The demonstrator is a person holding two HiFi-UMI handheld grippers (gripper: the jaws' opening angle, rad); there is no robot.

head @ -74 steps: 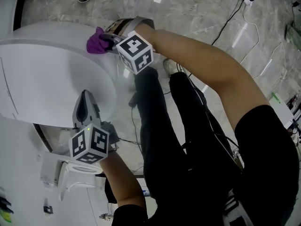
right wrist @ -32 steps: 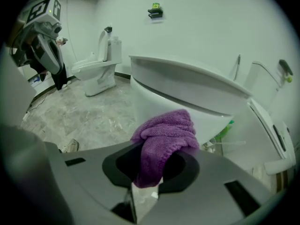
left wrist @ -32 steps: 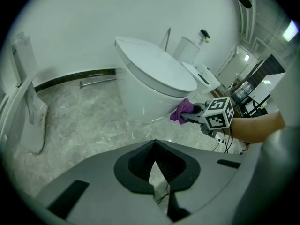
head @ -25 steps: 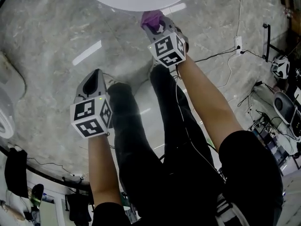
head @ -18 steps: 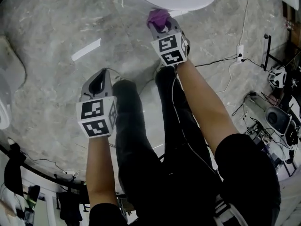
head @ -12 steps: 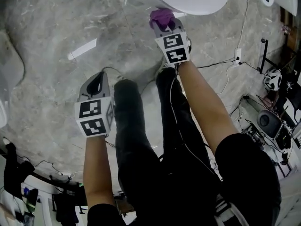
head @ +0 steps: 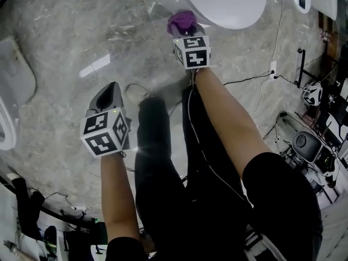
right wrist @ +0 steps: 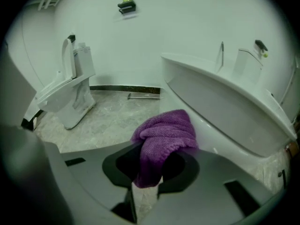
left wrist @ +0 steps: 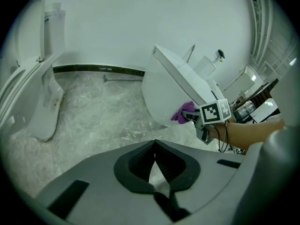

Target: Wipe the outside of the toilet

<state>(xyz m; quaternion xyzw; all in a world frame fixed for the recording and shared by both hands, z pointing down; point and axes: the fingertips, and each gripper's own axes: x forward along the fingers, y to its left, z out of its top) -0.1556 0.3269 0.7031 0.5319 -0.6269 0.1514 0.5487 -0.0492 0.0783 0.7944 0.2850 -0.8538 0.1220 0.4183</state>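
Holding a purple cloth [right wrist: 164,135] clamped between its jaws, the right gripper [right wrist: 149,175] is at the far side of the scene, beside the white toilet [right wrist: 225,111]. The bunched cloth sticks out past the jaw tips and seems to touch the lower outside wall of the bowl, which lies just to its right. In my judgement, the next stroke must press rightward and follow this curved wall; in the right gripper view, its rim runs from far left to near right. The left gripper [left wrist: 154,159] hangs nearer, well apart from the toilet, over the floor [left wrist: 103,116], with jaws closed together on nothing.
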